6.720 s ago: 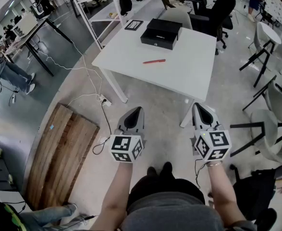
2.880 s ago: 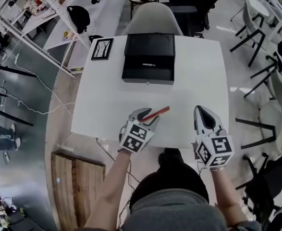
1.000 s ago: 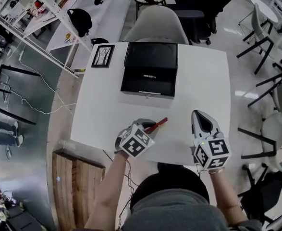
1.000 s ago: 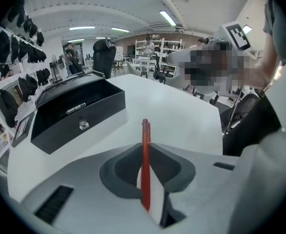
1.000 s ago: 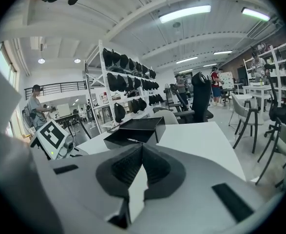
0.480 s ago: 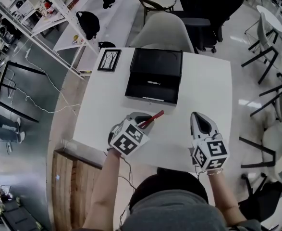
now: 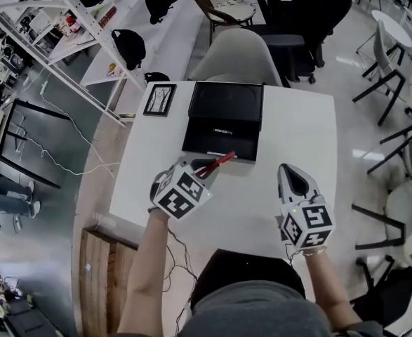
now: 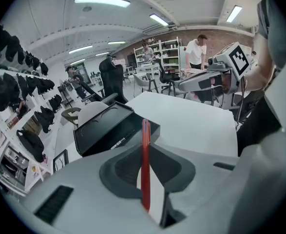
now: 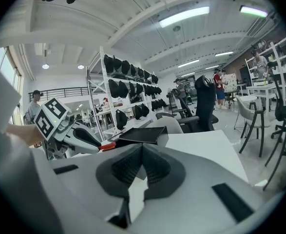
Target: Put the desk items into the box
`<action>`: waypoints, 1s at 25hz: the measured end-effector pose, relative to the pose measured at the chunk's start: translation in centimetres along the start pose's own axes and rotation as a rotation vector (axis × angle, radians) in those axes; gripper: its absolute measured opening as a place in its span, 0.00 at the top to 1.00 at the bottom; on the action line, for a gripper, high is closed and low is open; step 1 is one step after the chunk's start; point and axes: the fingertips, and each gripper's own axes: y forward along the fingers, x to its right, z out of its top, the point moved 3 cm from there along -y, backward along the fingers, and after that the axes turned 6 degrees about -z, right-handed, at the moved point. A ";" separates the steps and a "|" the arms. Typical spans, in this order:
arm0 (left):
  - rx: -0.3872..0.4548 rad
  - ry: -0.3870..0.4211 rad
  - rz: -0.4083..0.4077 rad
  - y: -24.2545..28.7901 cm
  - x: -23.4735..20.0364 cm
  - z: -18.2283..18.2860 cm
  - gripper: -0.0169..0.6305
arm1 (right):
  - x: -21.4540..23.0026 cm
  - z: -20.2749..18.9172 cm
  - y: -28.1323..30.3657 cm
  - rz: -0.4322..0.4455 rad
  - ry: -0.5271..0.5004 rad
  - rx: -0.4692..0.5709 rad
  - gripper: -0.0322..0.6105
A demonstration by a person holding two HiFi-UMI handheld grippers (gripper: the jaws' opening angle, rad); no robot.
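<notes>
L gripper [image 7: 203, 167], clamped on red pen [image 7: 220, 161], should carry it farther over the black box [image 7: 224, 113] before letting go; R gripper [image 7: 290, 170] closed, empty.

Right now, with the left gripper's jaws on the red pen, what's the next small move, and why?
Probably ease the left gripper forward until the red pen is over the black box. Its jaws grip the pen, whose tip just reaches the box's near edge; the right gripper is shut, empty.
</notes>
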 end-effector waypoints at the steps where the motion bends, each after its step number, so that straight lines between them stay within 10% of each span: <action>1: -0.001 0.009 0.004 -0.1 -0.3 0.2 0.89 | 0.0 0.1 0.0 -0.002 0.000 0.003 0.95; 25: -0.044 0.265 -0.171 2.6 -8.4 0.8 0.89 | -2.5 0.9 0.4 -0.236 0.069 0.034 0.95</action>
